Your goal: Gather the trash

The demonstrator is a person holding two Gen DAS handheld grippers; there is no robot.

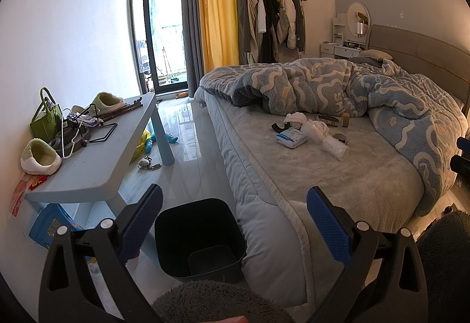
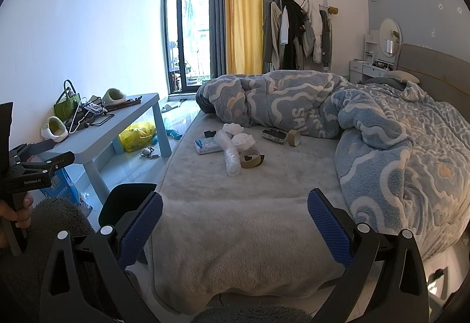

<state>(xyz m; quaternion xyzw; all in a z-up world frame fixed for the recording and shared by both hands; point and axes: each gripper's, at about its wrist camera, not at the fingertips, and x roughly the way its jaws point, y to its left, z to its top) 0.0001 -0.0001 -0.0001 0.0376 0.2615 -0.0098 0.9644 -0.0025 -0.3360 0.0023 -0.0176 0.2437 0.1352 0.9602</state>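
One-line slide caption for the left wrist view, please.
Open left gripper hovers over an empty black bin beside the bed, where litter awaits.

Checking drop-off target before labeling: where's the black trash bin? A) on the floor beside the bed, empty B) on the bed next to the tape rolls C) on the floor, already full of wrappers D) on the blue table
A: the black trash bin stands on the floor against the side of the bed, and its bare bottom shows with nothing inside; the left hand-held gripper hangs open above it.
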